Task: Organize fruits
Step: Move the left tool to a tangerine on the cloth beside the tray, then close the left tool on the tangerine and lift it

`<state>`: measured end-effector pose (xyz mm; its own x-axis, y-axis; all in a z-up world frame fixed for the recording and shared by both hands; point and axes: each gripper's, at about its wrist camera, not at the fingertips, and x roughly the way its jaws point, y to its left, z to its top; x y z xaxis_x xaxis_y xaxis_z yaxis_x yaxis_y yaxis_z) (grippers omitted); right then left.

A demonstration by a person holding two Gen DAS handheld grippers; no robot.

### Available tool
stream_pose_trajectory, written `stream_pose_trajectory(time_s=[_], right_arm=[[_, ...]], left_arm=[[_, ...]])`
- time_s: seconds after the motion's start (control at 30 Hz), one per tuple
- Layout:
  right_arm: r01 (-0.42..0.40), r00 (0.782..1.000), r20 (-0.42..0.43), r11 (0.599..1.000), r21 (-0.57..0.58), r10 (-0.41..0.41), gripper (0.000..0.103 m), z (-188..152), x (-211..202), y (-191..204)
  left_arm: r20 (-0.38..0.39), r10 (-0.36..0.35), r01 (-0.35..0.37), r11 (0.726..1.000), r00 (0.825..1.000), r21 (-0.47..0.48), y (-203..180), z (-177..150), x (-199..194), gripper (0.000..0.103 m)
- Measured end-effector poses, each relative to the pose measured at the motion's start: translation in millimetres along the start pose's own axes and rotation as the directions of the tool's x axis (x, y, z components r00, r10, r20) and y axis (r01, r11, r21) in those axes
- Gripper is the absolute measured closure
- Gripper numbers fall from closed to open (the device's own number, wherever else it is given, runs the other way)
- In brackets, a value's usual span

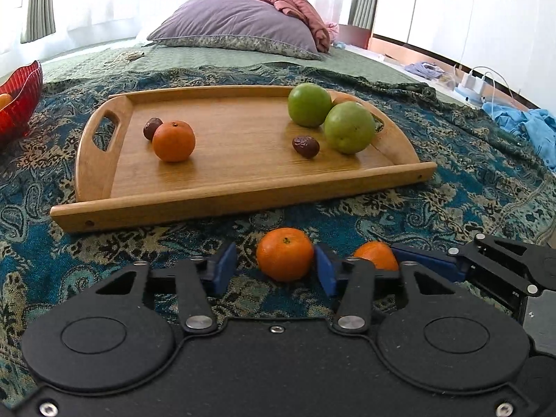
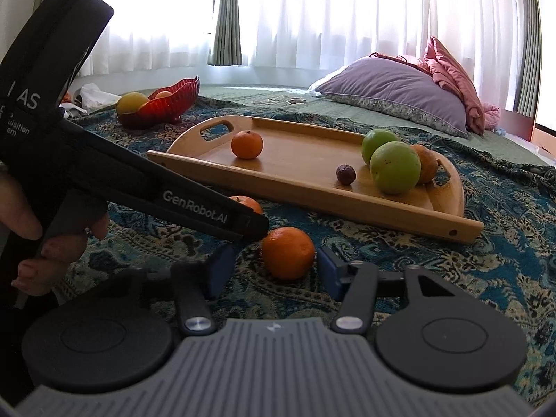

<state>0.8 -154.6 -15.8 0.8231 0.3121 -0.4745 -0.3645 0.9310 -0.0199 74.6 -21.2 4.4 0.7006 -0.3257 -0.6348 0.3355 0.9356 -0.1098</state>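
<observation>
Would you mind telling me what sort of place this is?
Most likely a bedroom: the wooden tray sits on a bed with a purple pillow, beside curtained windows.

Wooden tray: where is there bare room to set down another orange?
The wooden tray is bare across its middle, between the lone orange mandarin with a brown date behind it and the wrinkled date. The right end is crowded by two green apples.
</observation>
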Motion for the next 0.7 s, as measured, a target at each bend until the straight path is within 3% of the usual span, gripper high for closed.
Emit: stream_pose_trajectory(time_s=[0.07, 0.43, 0.7], right_arm=[[0.007, 1.000, 0.003, 1.000, 0.001, -0.007, 0.049, -0.2, -0.6, 1.0], [0.027, 1.000, 0.006, 1.000, 0.014, -0.027, 0.064, 2.1, -3.1, -3.2], [0.041, 0.999, 0.023, 0.999, 0.023, -0.041, 0.065, 4.1, -6.1, -4.2]], left_arm=[[-0.002, -0.019, 0.019, 1.000, 1.000, -0.002, -1.1, 0.2, -0.5, 0.070], [-0.002, -0.007, 0.007, 1.000, 1.000, -0.001, -5.1, 1.2, -1.4, 0.070], [0.016, 0.016, -0.016, 1.000, 1.000, 0.021, -7.0, 3.5, -5.9, 0.070]])
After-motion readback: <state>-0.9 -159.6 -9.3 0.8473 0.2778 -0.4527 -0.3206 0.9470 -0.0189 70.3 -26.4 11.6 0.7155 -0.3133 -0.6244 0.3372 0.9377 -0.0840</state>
